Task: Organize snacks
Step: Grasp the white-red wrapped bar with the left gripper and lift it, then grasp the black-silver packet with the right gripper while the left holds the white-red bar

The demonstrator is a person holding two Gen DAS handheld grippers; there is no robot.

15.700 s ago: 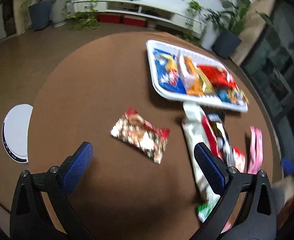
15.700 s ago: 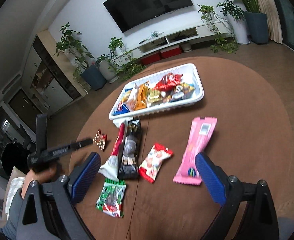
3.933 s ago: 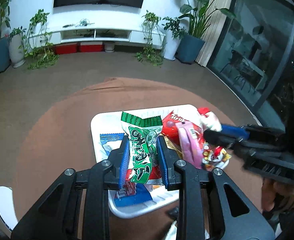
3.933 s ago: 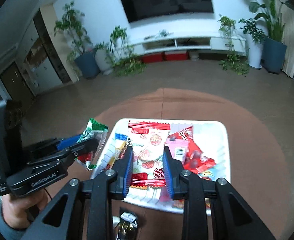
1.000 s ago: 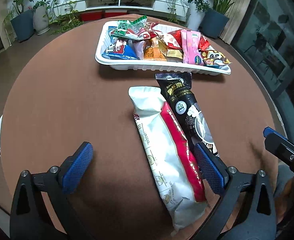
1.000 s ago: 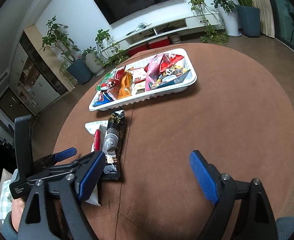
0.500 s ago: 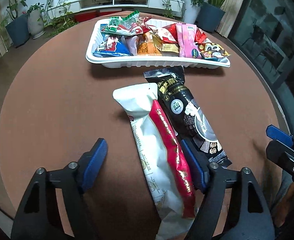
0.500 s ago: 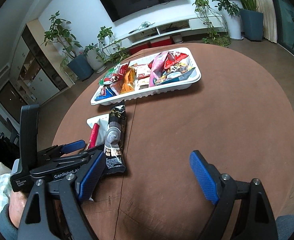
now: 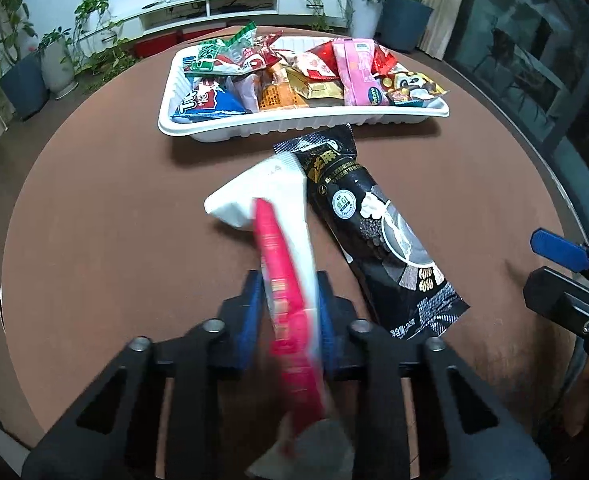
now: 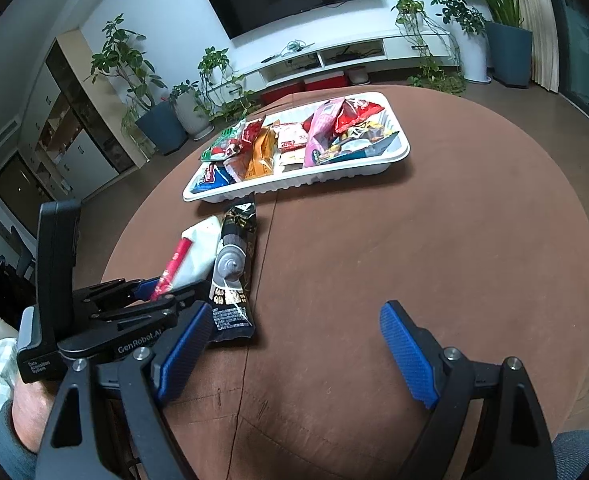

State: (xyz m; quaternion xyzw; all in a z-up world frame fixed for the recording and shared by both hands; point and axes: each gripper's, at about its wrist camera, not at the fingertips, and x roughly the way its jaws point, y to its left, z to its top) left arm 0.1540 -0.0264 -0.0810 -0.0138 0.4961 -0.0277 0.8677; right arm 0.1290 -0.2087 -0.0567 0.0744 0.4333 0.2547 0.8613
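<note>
Nearest, the left gripper [image 9: 290, 312] has just been closing and now pinches the white-and-red snack packet [image 9: 278, 240], lifted edge-on for carrying. Alongside, the right gripper [image 10: 294, 344] gapes wide, empty, near the black packet [image 10: 234, 268] lying flat. Beyond, the white tray [image 9: 294, 130] holds the sorted snacks.

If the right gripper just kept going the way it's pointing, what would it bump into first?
Probably just the bare brown table. The right gripper is open, tilted downward, and nothing lies between its fingers. The black packet sits off to its left and the white tray is farther ahead, though depth is hard to judge.
</note>
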